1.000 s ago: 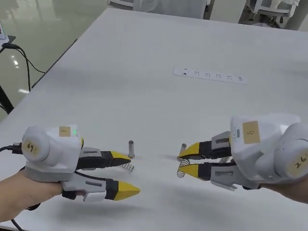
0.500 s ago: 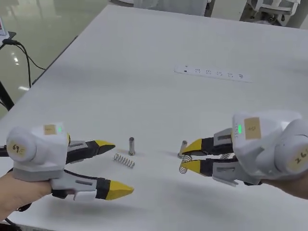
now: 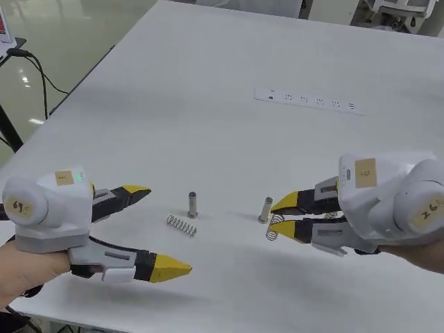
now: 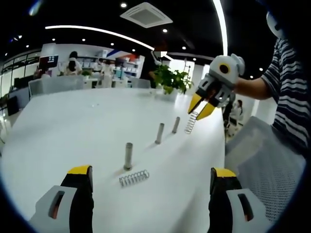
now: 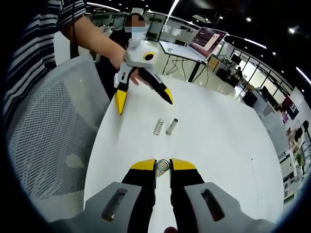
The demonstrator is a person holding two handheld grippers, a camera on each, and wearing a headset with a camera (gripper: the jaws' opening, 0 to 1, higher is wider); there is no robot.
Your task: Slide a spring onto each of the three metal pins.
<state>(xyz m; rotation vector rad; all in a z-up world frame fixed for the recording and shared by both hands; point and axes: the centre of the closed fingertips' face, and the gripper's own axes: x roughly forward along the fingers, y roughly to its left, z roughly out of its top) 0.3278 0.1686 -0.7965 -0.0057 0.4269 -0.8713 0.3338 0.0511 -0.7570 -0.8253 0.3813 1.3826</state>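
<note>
Left gripper (image 3: 160, 227) is recorded with jaws spread wide apart; right gripper (image 3: 281, 216) is pressed together on a spring (image 5: 163, 166) (coil pinched between the yellow tips). On the white table (image 3: 208, 104), three metal pins (image 4: 159, 133) are seen standing upright in a row. The held spring appears just beside one pin; contact cannot be resolved. A second spring (image 3: 181, 225) is noted lying flat beside the pin nearest the left gripper.
</note>
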